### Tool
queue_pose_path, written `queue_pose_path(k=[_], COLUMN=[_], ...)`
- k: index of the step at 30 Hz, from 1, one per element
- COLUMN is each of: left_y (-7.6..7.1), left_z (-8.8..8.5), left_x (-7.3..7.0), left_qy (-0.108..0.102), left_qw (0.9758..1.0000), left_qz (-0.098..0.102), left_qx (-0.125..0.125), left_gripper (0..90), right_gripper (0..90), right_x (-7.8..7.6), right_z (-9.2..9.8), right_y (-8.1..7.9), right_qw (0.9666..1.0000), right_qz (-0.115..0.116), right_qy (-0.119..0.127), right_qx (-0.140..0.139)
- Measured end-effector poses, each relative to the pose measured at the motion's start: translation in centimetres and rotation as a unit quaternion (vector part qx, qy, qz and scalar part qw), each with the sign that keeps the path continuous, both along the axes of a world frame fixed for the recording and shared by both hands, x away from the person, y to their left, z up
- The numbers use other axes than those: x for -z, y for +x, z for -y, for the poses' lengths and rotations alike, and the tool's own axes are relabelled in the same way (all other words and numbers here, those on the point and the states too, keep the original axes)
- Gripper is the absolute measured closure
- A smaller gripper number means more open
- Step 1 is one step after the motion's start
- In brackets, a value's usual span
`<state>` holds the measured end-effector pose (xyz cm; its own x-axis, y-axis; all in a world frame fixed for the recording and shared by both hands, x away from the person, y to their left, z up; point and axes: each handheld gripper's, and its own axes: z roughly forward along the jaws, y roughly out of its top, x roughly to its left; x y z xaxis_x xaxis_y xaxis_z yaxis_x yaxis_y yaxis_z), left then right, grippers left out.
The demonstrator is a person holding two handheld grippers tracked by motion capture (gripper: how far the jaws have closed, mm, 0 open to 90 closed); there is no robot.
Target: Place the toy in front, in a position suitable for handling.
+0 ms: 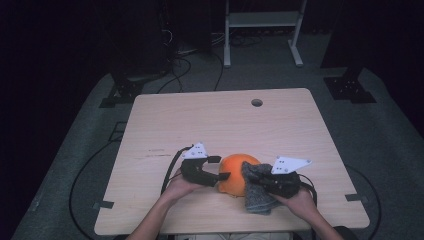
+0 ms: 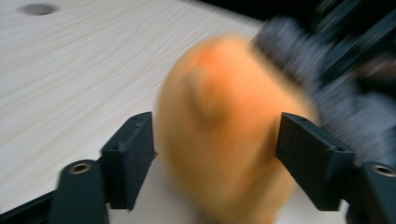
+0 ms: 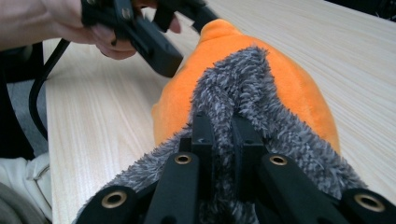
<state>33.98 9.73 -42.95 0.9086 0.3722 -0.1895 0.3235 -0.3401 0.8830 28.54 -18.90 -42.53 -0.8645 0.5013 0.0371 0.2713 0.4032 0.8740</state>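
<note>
Between the left gripper's open jaws sits the orange ball, the right gripper clamping the grey cloth against its far side.

Own black jaws rising from the bottom edge, right gripper pinched tight on a fold of shaggy grey cloth at centre frame. Cloth draped over a rounded orange object resting on the pale wood table. Upper left: a hand with the left gripper, jaws spread either side of the orange top.
</note>
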Motion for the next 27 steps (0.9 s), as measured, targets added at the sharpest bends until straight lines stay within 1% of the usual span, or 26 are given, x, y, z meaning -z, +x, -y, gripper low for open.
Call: queue_pose_path(k=[1, 2, 3, 4, 5, 7, 10, 13, 14, 17, 19, 20, 21, 22, 23, 25, 26, 27], left_y=[0.0, -0.2, -0.3, -0.3, -0.4, -0.7, -0.8, -0.8, -0.8, -0.9, -0.9, -1.0, -0.9, -0.8, -0.6, -0.4, -0.2, -0.2], left_z=[0.4, 0.8, 0.9, 0.9, 0.9, 0.9, 0.9, 0.9, 0.9, 0.9, 1.0, 0.9, 0.9, 0.9, 1.0, 1.2, 1.5, 1.8], left_x=[0.0, 0.0, 0.1, 0.1, 0.1, 0.1, 0.2, 0.1, 0.1, 0.2, 0.1, 0.1, 0.0, -0.1, -0.2, -0.5, -0.5, -0.5], left_qy=[0.007, 0.024, 0.029, 0.028, 0.031, 0.042, 0.042, 0.046, 0.048, 0.047, 0.047, 0.045, 0.041, 0.038, 0.036, 0.036, 0.04, 0.042], left_qw=[1.0, 0.9996, 0.9992, 0.9992, 0.9989, 0.998, 0.998, 0.9977, 0.9975, 0.9974, 0.9972, 0.9974, 0.9978, 0.9983, 0.9987, 0.999, 0.999, 0.9989], left_qz=[0.003, 0.014, 0.025, 0.027, 0.033, 0.046, 0.047, 0.05, 0.051, 0.054, 0.058, 0.056, 0.052, 0.044, 0.037, 0.025, 0.019, 0.017], left_qx=[0.002, -0.001, -0.006, -0.006, -0.006, -0.003, -0.003, -0.005, -0.005, 0.0, 0.003, 0.004, 0.004, 0.004, 0.004, 0.002, 0.005, 0.012], left_gripper=[26.4, 30.5, 35.0, 37.9, 41.0, 43.7, 45.2, 45.9, 45.9, 45.9, 45.9, 45.5, 44.0, 39.5, 34.0, 23.0, 20.8, 21.9], right_gripper=[81.5, 81.5, 81.4, 81.4, 81.5, 81.5, 81.6, 81.6, 81.6, 81.5, 81.5, 81.5, 81.5, 81.3, 81.3, 81.4, 81.4, 81.5], right_x=[0.0, 0.0, -0.1, -0.1, -0.1, 0.1, 0.6, 0.3, 0.0, -1.1, -1.7, -1.8, -1.6, -1.2, -0.7, -0.4, -0.5, -0.7], right_z=[-0.3, -0.6, -0.7, -0.6, -0.2, 0.7, 2.2, 2.8, 2.8, 2.6, 2.3, 2.1, 1.9, 1.5, 1.1, 0.6, 0.5, 0.3], right_y=[-0.2, -0.5, -0.7, -0.8, -0.8, -0.6, -0.5, -0.5, -0.5, -0.2, 0.3, 0.7, 1.1, 1.4, 1.3, 0.8, 0.5, 0.2], right_qw=[1.0, 0.9999, 0.9997, 0.9995, 0.9997, 1.0, 0.9998, 0.9997, 0.9997, 0.9994, 0.9989, 0.9988, 0.9989, 0.9991, 0.9992, 0.9996, 0.9998, 0.9999], right_qz=[0.005, 0.013, 0.019, 0.024, 0.021, 0.007, -0.011, -0.011, -0.013, -0.003, 0.003, -0.003, -0.014, -0.028, -0.03, -0.02, -0.016, -0.009], right_qy=[-0.004, -0.009, -0.016, -0.019, -0.015, -0.006, -0.007, -0.011, -0.002, 0.029, 0.042, 0.045, 0.041, 0.03, 0.021, 0.018, 0.013, 0.005], right_qx=[-0.003, -0.006, -0.005, -0.003, -0.001, 0.002, 0.012, 0.02, 0.019, 0.017, 0.021, 0.021, 0.017, 0.014, 0.011, 0.006, 0.003, 0.004])
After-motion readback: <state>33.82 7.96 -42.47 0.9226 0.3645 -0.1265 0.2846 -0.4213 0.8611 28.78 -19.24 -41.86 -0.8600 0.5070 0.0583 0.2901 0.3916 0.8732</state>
